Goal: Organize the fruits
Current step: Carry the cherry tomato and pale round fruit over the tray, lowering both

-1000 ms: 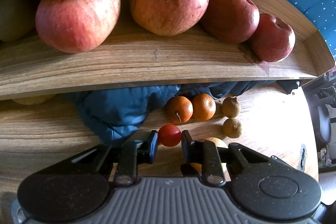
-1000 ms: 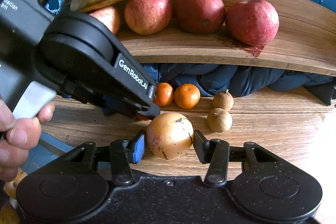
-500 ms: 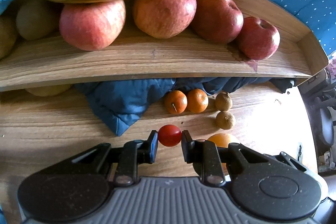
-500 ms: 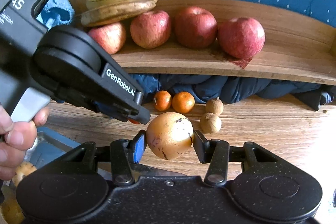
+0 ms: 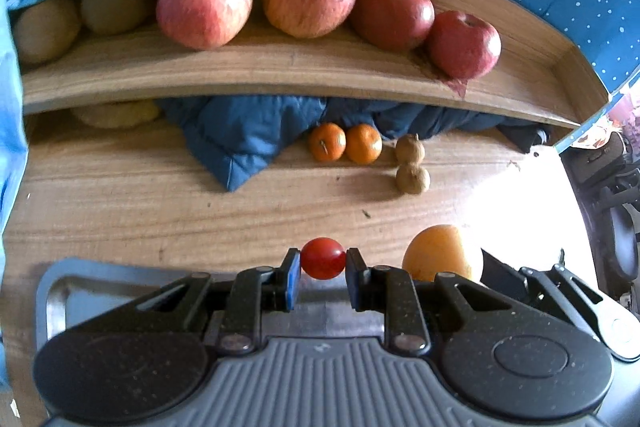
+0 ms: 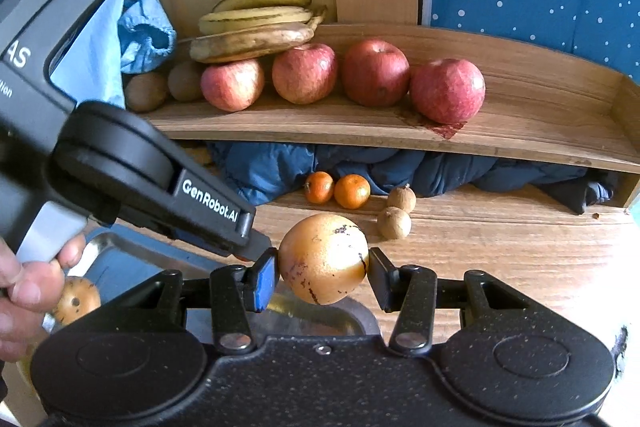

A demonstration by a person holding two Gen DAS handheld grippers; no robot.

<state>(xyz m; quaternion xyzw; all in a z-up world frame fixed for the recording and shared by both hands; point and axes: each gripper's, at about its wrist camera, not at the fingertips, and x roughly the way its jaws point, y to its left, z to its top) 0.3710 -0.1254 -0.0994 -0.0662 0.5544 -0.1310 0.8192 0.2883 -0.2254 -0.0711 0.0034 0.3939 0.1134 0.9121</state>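
Both grippers pulled back from the shelf since a second ago — a metal tray (image 5: 56, 291) now shows under my left gripper (image 5: 322, 271), fingers clamped on a cherry tomato (image 5: 322, 263). Right gripper (image 6: 323, 277) grips a spotted yellow fruit (image 6: 323, 258) over the worktop (image 6: 500, 251). Apples (image 6: 304, 73) already shelved; tangerines (image 6: 351, 191) left — I'd guess midway.

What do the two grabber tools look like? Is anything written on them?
Both are black, speckled plastic with two round discs at the base. The left gripper has a grey ribbed middle and blue finger pads. Seen from the right gripper, it carries white "GenRobot.AI" lettering and a grey trigger.
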